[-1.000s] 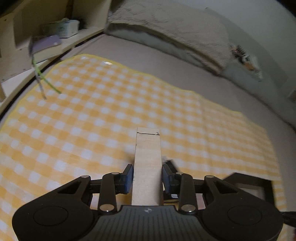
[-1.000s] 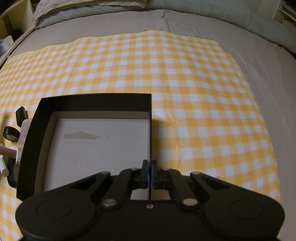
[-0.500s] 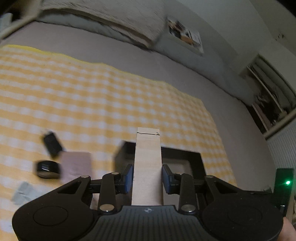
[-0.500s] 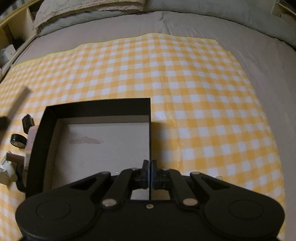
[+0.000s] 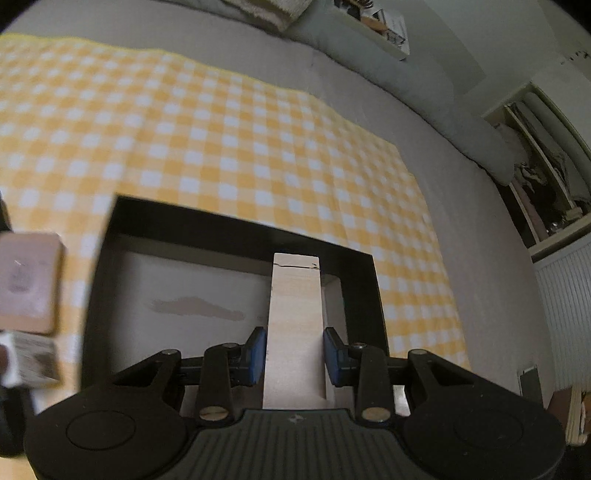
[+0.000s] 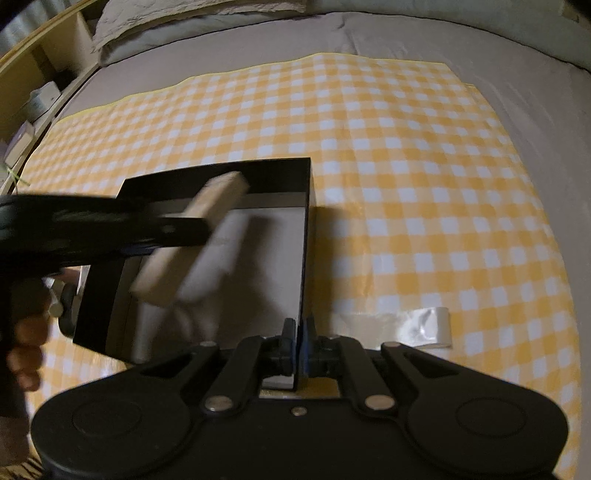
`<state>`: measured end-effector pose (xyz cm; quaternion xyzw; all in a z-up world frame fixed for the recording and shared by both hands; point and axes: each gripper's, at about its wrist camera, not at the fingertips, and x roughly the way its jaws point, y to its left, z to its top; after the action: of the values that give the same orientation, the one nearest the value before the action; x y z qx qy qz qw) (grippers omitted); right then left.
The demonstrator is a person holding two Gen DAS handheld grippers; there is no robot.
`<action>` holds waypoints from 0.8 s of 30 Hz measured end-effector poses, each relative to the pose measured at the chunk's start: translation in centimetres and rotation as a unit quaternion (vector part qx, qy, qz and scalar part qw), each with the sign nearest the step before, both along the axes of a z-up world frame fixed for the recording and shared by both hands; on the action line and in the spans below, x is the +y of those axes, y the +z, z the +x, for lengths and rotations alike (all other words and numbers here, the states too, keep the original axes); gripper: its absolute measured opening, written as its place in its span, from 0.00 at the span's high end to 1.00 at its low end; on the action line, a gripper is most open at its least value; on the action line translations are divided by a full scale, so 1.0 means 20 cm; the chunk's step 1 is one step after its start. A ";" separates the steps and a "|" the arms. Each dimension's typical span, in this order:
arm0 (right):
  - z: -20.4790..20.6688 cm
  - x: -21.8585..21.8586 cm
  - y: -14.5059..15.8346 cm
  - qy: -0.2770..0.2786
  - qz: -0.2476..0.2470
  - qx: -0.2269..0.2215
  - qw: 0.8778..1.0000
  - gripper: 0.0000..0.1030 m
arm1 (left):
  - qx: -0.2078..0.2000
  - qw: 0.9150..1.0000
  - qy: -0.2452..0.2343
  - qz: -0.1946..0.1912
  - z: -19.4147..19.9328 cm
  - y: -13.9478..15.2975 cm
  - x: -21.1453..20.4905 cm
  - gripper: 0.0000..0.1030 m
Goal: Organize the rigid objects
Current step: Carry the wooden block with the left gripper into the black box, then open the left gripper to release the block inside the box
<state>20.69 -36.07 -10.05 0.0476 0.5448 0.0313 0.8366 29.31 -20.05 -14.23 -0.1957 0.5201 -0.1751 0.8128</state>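
Swinging across from the bare checked cloth it was over a second ago, the left gripper (image 5: pixel 294 354) is now hanging above the open black box (image 5: pixel 364 295), carrying the wooden block (image 5: pixel 295 325) with it. Going from the largest thing down: the grey bed (image 6: pixel 369 33) is filling both views, and the yellow-and-white checked cloth (image 6: pixel 406 155) is lying spread over it. On the cloth the black box (image 6: pixel 308 206) is sitting with its pale floor showing and nothing lying on that floor. The right gripper (image 6: pixel 298 345) is pinching the box's right wall near the near corner, its fingers (image 6: pixel 288 343) pressed together on the thin wall. The left gripper's blue-padded fingers (image 5: pixel 256 354) are standing at a narrow gap, clamped on the two sides of the long wooden block, which is tilting in the air over the box's interior in the right wrist view (image 6: pixel 192 236). A person's hand (image 6: pixel 26 343) is gripping the left gripper's handle. Left of the box, blurred small packages (image 5: pixel 31 280) are lying on the cloth. A strip of clear tape (image 6: pixel 424 326) is lying on the cloth right of the box.
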 end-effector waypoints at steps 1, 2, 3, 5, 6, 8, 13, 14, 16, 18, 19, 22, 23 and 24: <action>0.00 0.00 0.00 0.001 0.001 -0.001 1.000 0.96 | 0.002 1.000 0.001 0.000 0.01 -0.01 -0.02 0.66; -0.01 -0.01 0.00 0.001 0.003 -0.002 1.000 0.96 | 0.004 1.000 0.002 0.001 0.01 -0.03 -0.05 0.66; 0.00 -0.01 0.00 0.000 0.005 -0.003 1.000 0.96 | 0.006 1.000 0.002 0.003 0.01 -0.04 -0.07 0.66; 0.00 -0.01 0.00 0.000 0.006 -0.004 1.000 0.96 | 0.010 1.000 0.004 0.004 0.02 -0.07 -0.11 0.66; -0.01 -0.02 0.00 0.001 0.006 -0.005 1.000 0.96 | 0.013 1.000 0.007 0.001 0.02 -0.09 -0.12 0.66; -0.01 -0.01 0.00 0.005 0.004 -0.006 1.000 0.96 | 0.021 1.000 0.011 -0.007 0.03 -0.12 -0.14 0.66; -0.01 -0.02 0.00 0.005 0.010 -0.008 1.000 0.96 | 0.026 0.999 0.009 -0.018 0.03 -0.17 -0.20 0.65; -0.01 -0.02 0.00 0.005 0.011 -0.009 1.000 0.96 | 0.029 0.999 0.015 -0.018 0.03 -0.18 -0.21 0.65; -0.01 -0.03 0.00 0.007 0.011 -0.009 1.000 0.96 | 0.030 0.999 0.019 -0.022 0.04 -0.19 -0.20 0.63; -0.02 -0.03 0.00 0.008 0.013 -0.010 1.000 0.96 | 0.030 0.999 0.019 -0.023 0.03 -0.18 -0.19 0.57; -0.02 -0.03 0.00 0.008 0.016 -0.010 1.000 0.96 | 0.029 0.999 0.018 -0.023 0.03 -0.17 -0.19 0.51; -0.02 -0.04 0.01 0.006 0.022 -0.006 1.000 0.95 | 0.020 0.999 0.009 -0.027 0.02 -0.12 -0.16 0.36; -0.02 -0.04 0.01 0.004 0.024 -0.005 1.000 0.95 | 0.016 1.000 0.005 -0.027 0.01 -0.10 -0.16 0.32; -0.02 -0.04 0.01 0.004 0.024 -0.005 1.000 0.95 | 0.009 1.000 0.001 -0.025 0.00 -0.07 -0.15 0.29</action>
<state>20.21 -36.94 -9.92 0.0651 0.5400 0.0478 0.8378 29.38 -23.06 -15.71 -0.2178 0.5227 -0.1853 0.8031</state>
